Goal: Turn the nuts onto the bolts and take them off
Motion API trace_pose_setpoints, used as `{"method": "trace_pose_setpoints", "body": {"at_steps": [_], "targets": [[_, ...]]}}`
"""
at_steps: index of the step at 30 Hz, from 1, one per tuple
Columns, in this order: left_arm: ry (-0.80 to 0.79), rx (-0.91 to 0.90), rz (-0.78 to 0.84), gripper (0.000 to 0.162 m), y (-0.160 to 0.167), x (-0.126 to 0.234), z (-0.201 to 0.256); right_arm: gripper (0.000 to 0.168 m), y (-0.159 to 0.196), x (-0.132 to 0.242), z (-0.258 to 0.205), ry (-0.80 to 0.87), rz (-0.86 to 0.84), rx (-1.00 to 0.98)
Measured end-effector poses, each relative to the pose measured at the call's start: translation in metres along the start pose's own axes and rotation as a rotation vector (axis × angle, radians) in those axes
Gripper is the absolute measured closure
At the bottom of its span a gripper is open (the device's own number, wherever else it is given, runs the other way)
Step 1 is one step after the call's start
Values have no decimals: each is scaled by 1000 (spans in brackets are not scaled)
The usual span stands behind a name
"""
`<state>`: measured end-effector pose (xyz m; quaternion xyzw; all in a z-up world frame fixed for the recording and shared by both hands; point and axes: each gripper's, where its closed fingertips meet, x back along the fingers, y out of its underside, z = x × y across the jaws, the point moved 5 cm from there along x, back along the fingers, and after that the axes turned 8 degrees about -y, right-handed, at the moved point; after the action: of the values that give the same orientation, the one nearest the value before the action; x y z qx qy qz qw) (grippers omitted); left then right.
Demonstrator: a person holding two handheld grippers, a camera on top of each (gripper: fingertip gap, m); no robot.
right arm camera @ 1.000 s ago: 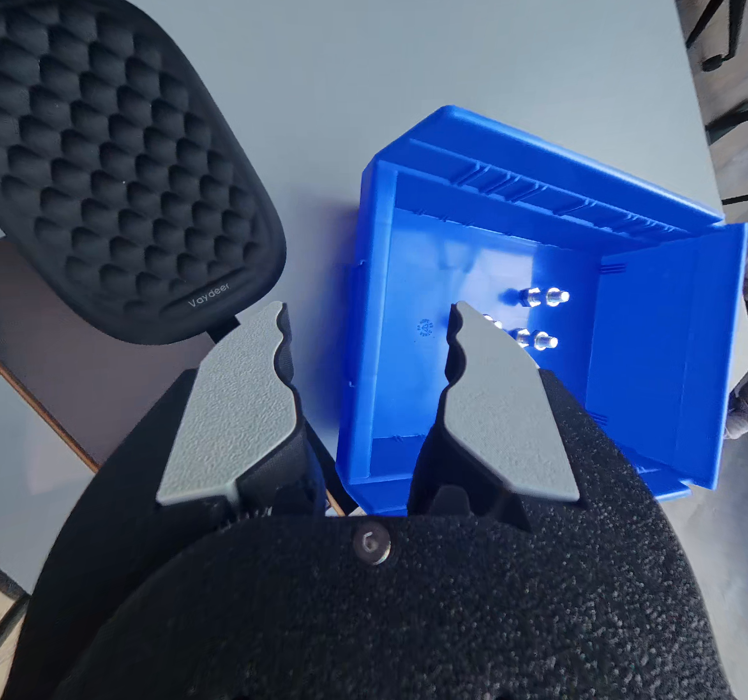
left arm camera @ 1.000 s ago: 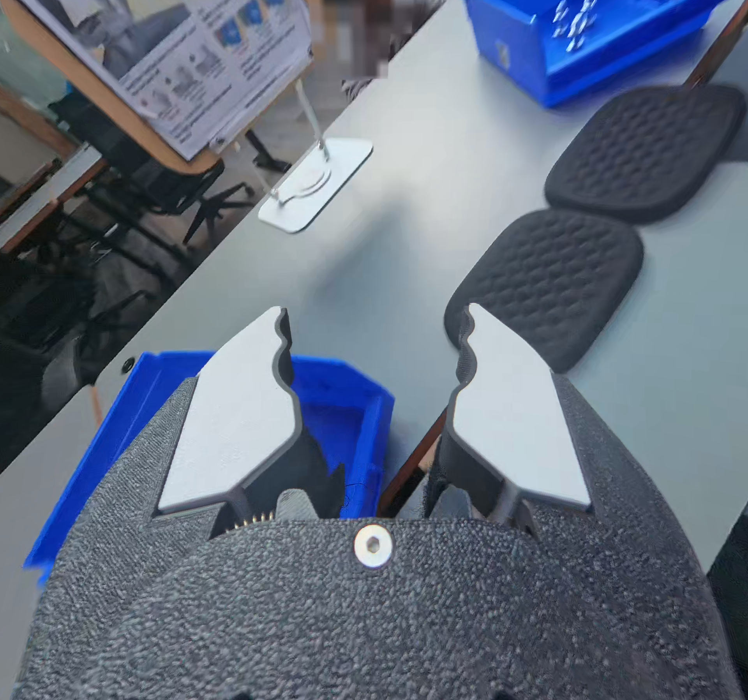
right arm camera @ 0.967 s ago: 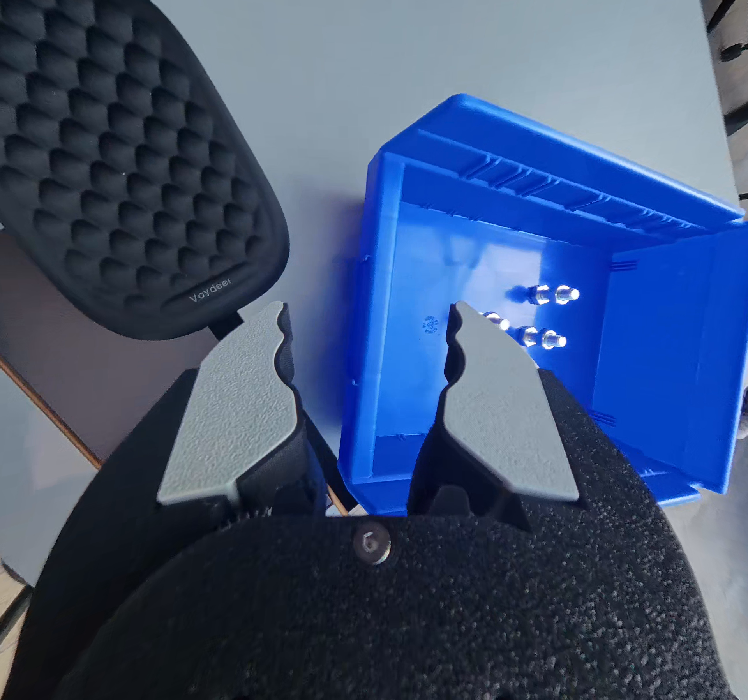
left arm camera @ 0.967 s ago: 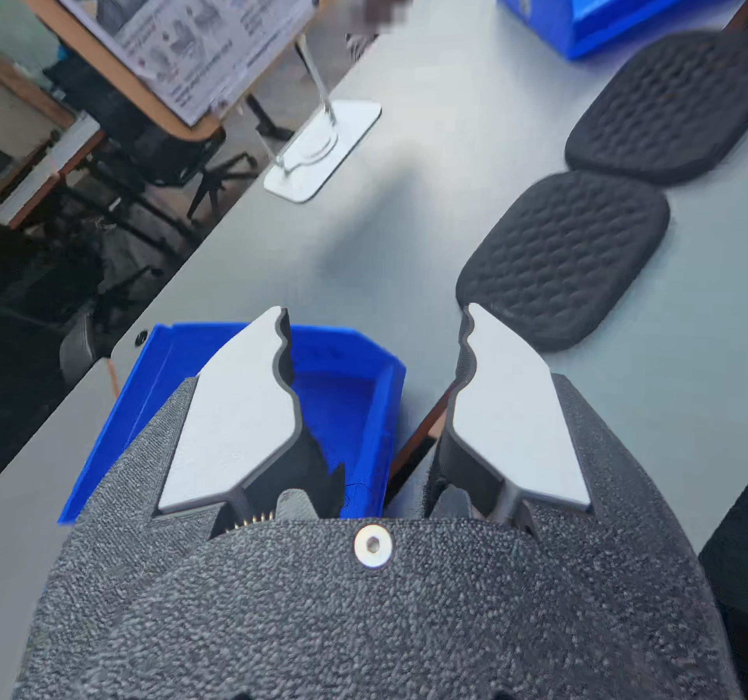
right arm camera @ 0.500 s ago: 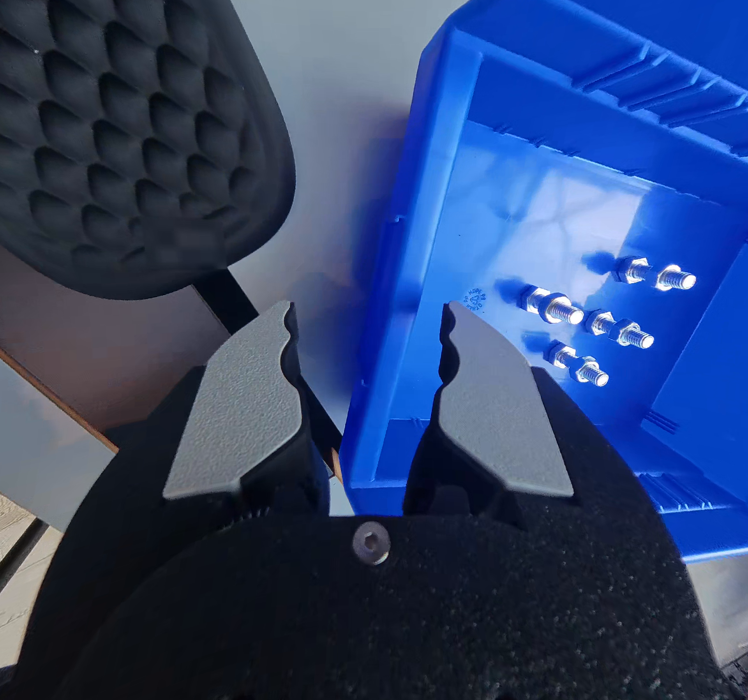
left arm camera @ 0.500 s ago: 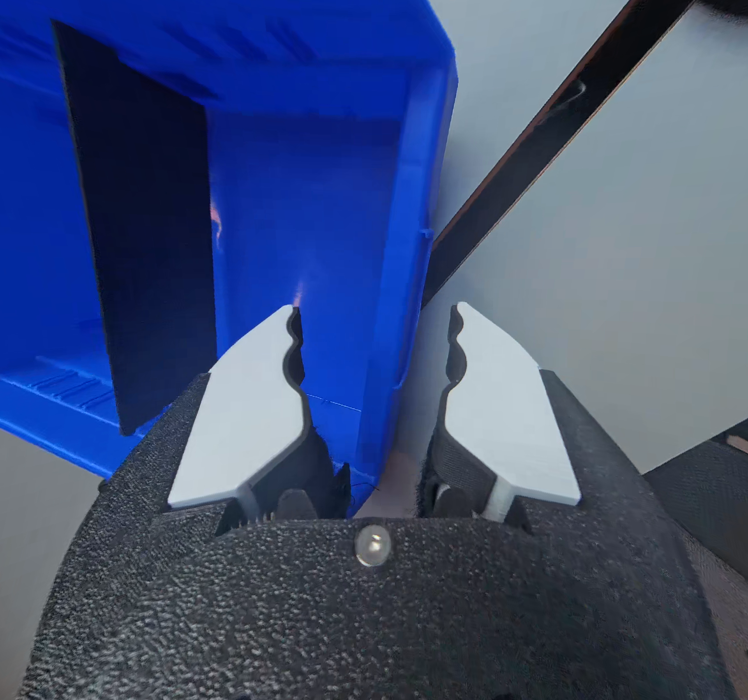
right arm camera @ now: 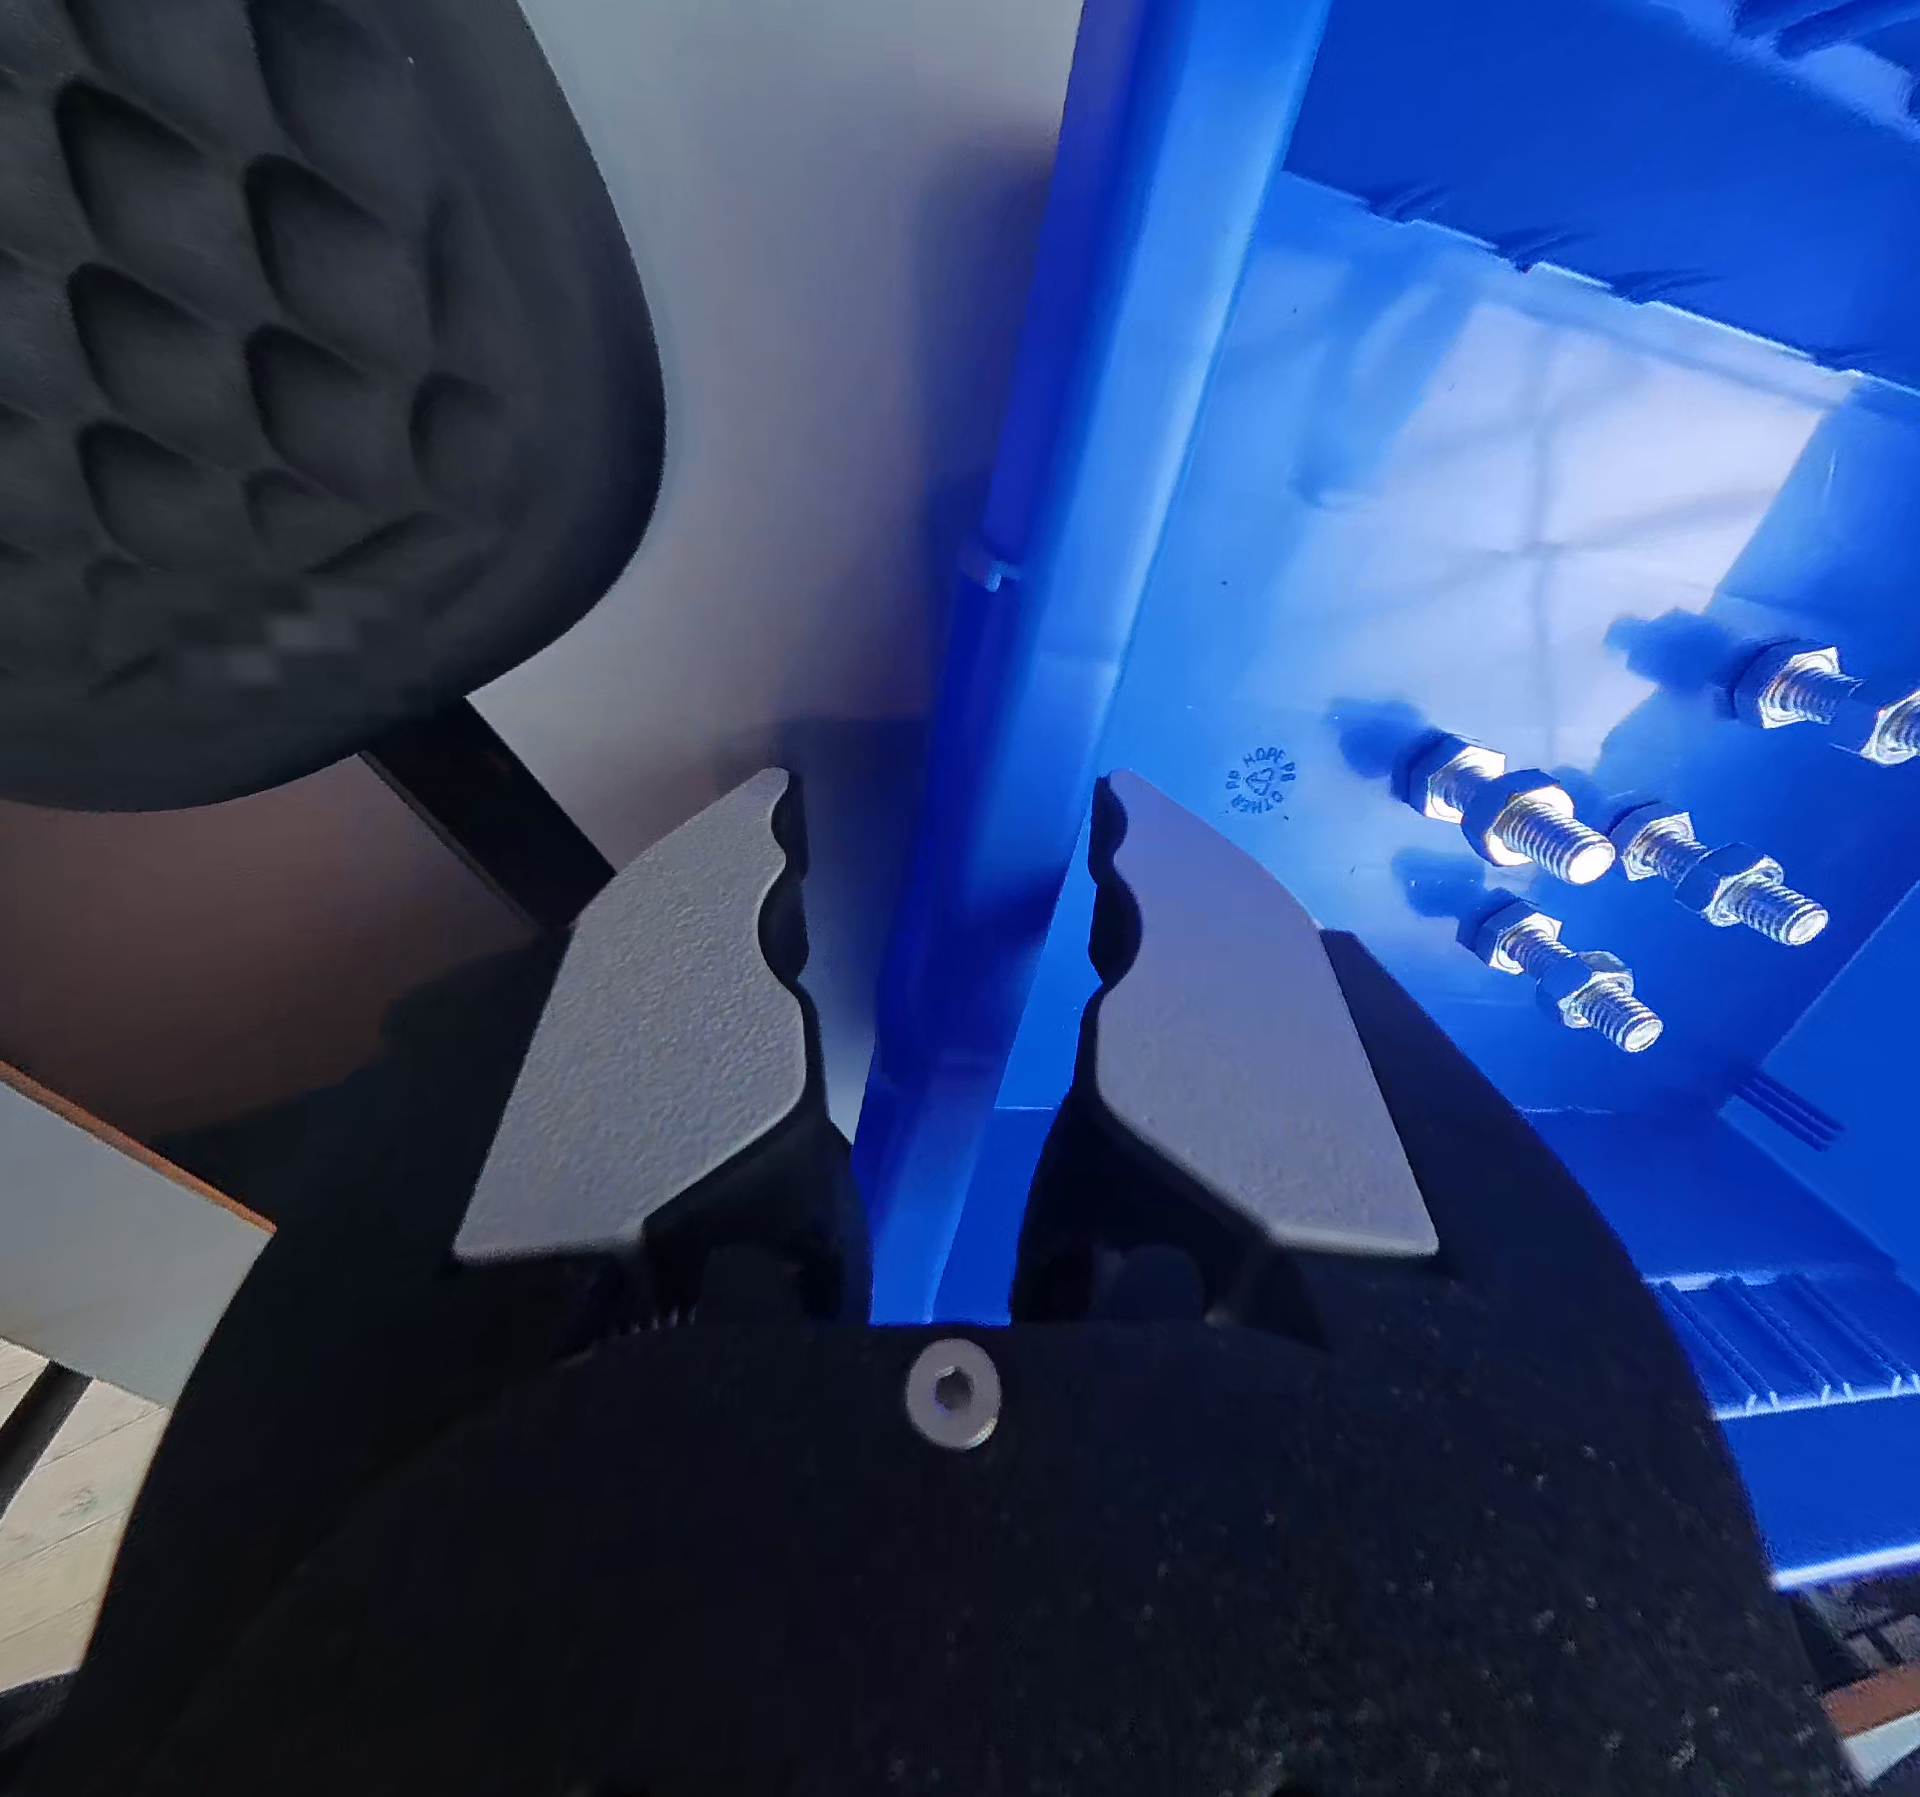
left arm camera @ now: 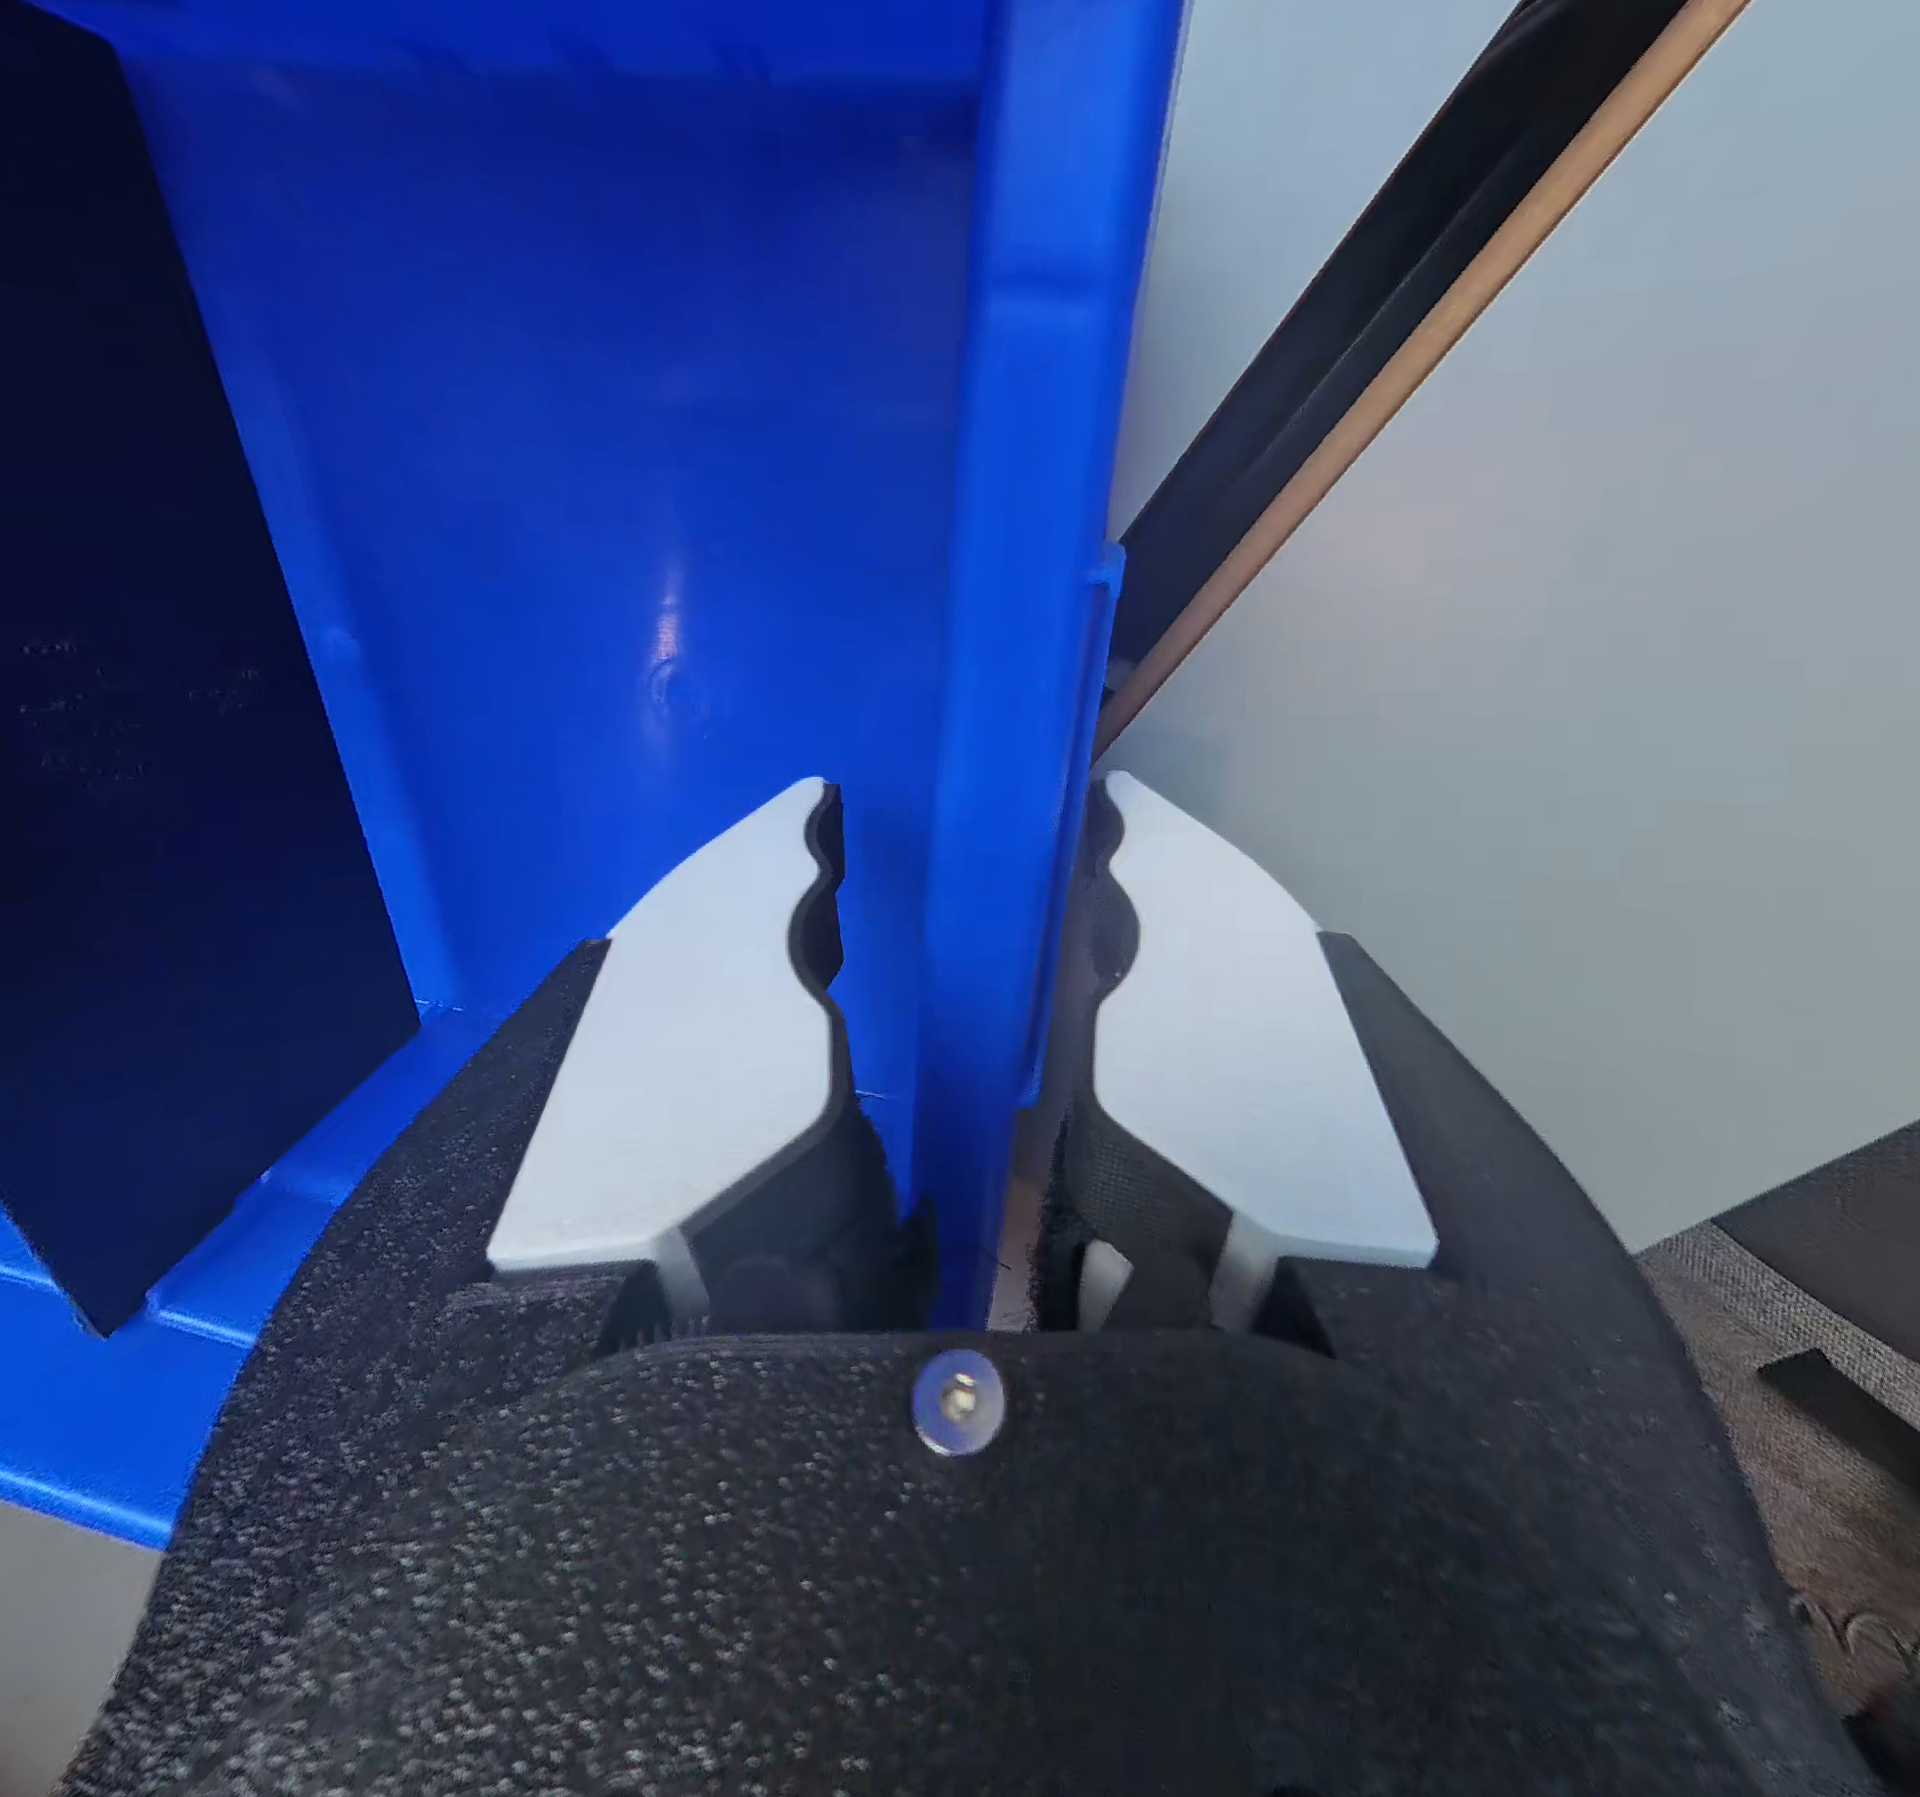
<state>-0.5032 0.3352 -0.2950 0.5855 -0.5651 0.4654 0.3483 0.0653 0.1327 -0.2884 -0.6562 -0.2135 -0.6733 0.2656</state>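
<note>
In the left wrist view my left gripper (left arm camera: 966,789) is open and straddles the right wall of an empty-looking blue bin (left arm camera: 1039,397). Its left finger is inside the bin and its right finger is outside, close to the wall. In the right wrist view my right gripper (right arm camera: 945,781) is open and straddles the left wall of a second blue bin (right arm camera: 1101,397). Its right finger is inside. Several silver bolts with nuts threaded on them (right arm camera: 1507,822) lie on that bin's floor, to the right of the fingers.
A dark flat panel (left arm camera: 156,604) leans inside the left bin. A black dimpled pad (right arm camera: 260,293) lies on the grey table (right arm camera: 831,189) left of the right bin. A dark seam with a brown edge (left arm camera: 1455,293) runs between the table tops.
Both grippers have dropped from above the table onto the bins. Each now has a bin wall between its fingers, and the jaws have narrowed a little.
</note>
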Motion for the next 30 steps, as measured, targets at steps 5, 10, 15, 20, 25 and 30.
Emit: {"method": "trace_pose_setpoints", "body": {"at_steps": [5,10,15,20,25,30], "targets": [[61,-51,-14,139,-1,-3,5,140,-2,0,4,42,-43,43],[69,-103,-24,140,-2,-3,3,140,-8,0,5,62,-44,107],[64,-162,-20,140,-11,-7,-4,139,-16,0,3,61,-28,166],[61,-231,-4,140,-29,-11,-10,139,-29,-1,2,57,-26,239],[66,-301,14,140,-55,-15,-14,139,-48,-3,4,62,-39,313],[70,-372,35,140,-81,-19,-14,139,-70,-4,5,64,-48,404]]}}
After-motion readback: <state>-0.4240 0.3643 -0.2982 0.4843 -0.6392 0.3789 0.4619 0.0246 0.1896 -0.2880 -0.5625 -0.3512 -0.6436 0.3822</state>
